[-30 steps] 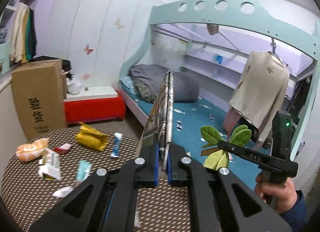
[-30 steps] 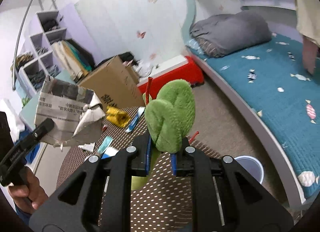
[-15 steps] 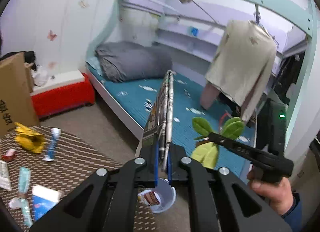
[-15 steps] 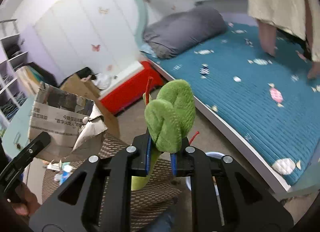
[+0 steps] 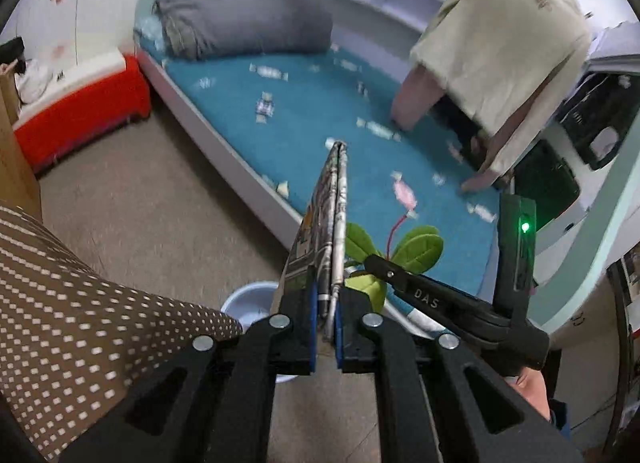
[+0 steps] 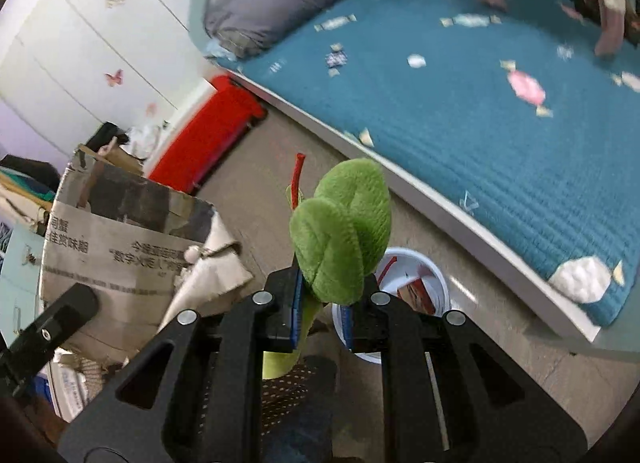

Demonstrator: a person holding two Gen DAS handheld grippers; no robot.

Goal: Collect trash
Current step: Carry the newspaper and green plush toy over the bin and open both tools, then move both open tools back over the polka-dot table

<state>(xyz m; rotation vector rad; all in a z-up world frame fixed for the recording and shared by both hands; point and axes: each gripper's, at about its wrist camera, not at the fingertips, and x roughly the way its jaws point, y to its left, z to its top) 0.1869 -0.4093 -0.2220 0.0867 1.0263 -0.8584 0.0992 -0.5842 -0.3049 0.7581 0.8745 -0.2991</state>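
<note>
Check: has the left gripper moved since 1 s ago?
Yes. The left gripper swung right off the table, now above the bin by the bed.

Place: a home bedroom, likely a child's.
Bed: ahead of both tongs, a low bed with a teal candy-print cover and a rolled grey duvet at its far end.
Clothing: a beige top hangs over the bed, right of the left tongs.
Walls: butterfly stickers on white panels, far left of the right tongs.
Storage: a red box on the carpet, far left.
Table: a brown dotted cloth, lower left.
Floor: a small white bin just beyond the right tongs.
</note>
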